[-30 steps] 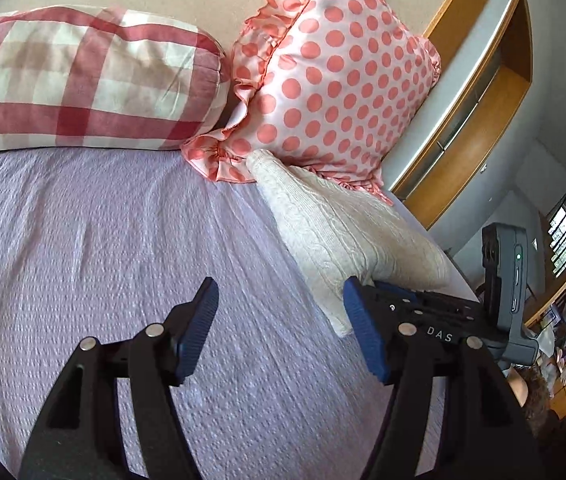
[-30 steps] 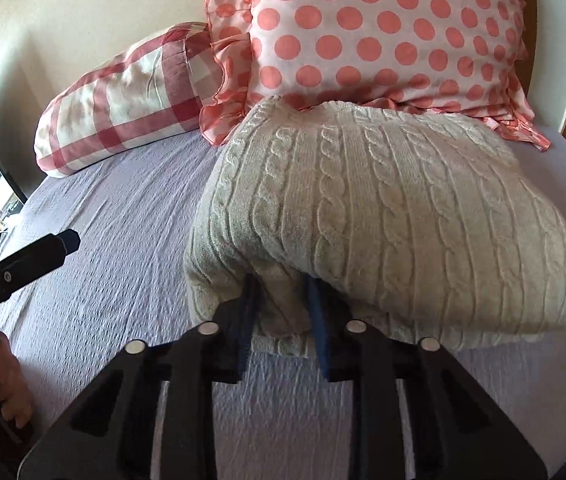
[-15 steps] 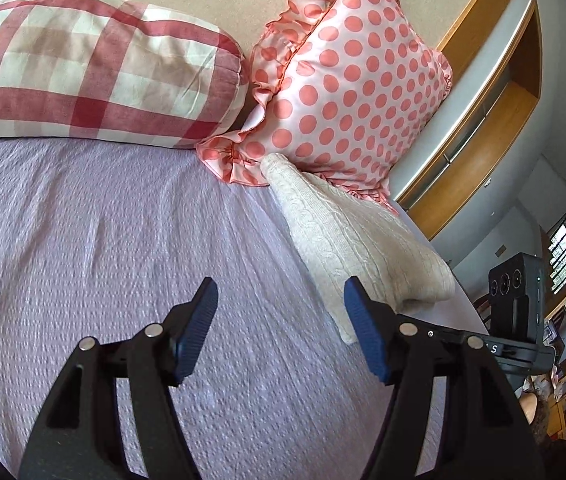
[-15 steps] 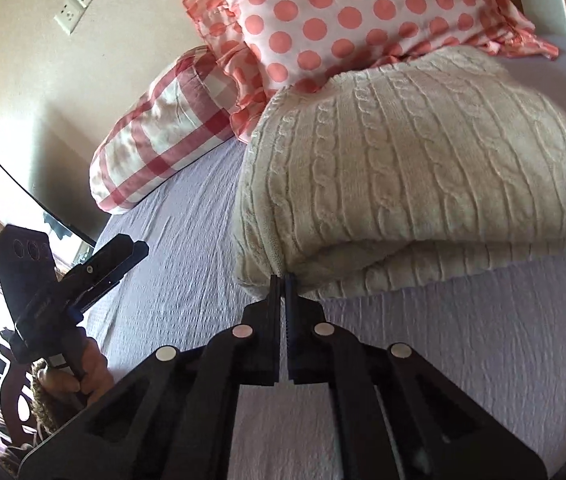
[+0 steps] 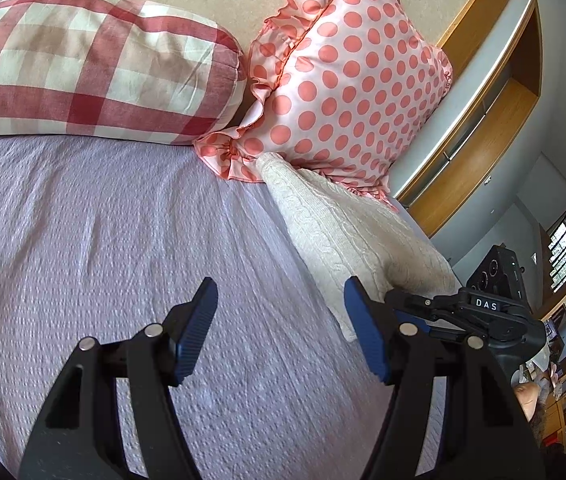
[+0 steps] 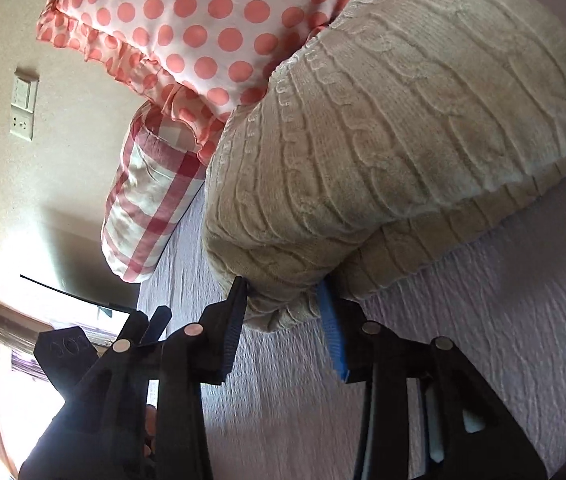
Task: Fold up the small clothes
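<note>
A folded cream cable-knit sweater point(image 6: 383, 128) lies on the lilac bedspread point(image 6: 463, 340) against the polka-dot pillow point(image 6: 187, 20). My right gripper point(image 6: 283, 312) stands open with its jaws either side of the sweater's near corner fold; the fabric touches both pads. In the left wrist view the sweater point(image 5: 347, 232) lies to the right of my left gripper point(image 5: 279, 332), which is open and empty above the bedspread point(image 5: 103, 248). The right gripper's body point(image 5: 475, 316) shows at the sweater's near end.
A red-checked pillow point(image 5: 95, 68) and the pink polka-dot pillow point(image 5: 347, 92) stand at the head of the bed. A wooden headboard shelf point(image 5: 483, 120) runs along the right. A wall socket plate point(image 6: 23, 104) is on the left wall.
My right gripper was shut on the sweater's edge half a second ago; now its jaws are apart and it has rolled to the left. The left gripper stayed open and shifted slightly.
</note>
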The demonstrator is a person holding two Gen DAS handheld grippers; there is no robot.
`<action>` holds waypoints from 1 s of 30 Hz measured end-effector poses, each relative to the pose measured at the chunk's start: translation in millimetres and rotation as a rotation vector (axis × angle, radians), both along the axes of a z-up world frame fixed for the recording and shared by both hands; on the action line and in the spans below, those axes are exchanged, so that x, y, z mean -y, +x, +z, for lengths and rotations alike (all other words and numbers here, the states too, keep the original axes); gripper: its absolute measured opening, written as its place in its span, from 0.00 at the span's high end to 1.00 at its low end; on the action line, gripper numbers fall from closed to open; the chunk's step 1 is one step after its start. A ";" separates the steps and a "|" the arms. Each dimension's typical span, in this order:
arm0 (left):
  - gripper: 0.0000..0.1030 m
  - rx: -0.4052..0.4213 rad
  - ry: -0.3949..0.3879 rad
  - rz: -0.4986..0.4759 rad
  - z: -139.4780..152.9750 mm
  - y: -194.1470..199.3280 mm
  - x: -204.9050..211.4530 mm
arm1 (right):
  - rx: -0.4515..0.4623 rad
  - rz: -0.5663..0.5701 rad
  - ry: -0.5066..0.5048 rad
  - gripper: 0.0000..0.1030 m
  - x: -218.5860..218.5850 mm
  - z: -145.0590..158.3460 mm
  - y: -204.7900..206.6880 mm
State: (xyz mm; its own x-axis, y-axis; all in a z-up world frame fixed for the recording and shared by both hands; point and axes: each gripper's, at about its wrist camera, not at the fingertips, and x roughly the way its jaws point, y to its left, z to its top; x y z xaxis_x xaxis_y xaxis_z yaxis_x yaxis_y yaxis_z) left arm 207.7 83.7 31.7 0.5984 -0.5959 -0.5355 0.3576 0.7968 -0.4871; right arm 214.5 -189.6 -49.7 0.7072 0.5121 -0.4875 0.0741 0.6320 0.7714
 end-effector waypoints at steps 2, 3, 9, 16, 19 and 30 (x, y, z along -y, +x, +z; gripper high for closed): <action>0.37 -0.001 -0.004 -0.001 -0.3 0.2 -0.5 | 0.037 -0.032 0.008 0.79 -0.8 0.5 4.0; 0.36 -0.002 -0.004 -0.001 -0.4 0.3 -0.8 | 0.057 -0.038 0.003 0.89 -1.6 0.9 6.2; 0.36 -0.008 -0.029 0.007 -0.2 1.6 -5.8 | 0.230 0.031 0.077 0.93 -13.4 15.8 -26.9; 0.36 -0.008 -0.024 0.016 -0.7 0.8 -6.2 | 0.062 0.064 -0.048 0.88 -20.1 -8.3 -16.2; 0.36 -0.013 -0.025 0.015 -1.4 1.5 -6.0 | 0.114 0.123 -0.145 0.85 -16.7 13.5 -45.3; 0.35 -0.009 0.003 0.004 -3.2 2.0 0.2 | 0.088 -0.132 -0.442 0.46 94.4 73.0 26.6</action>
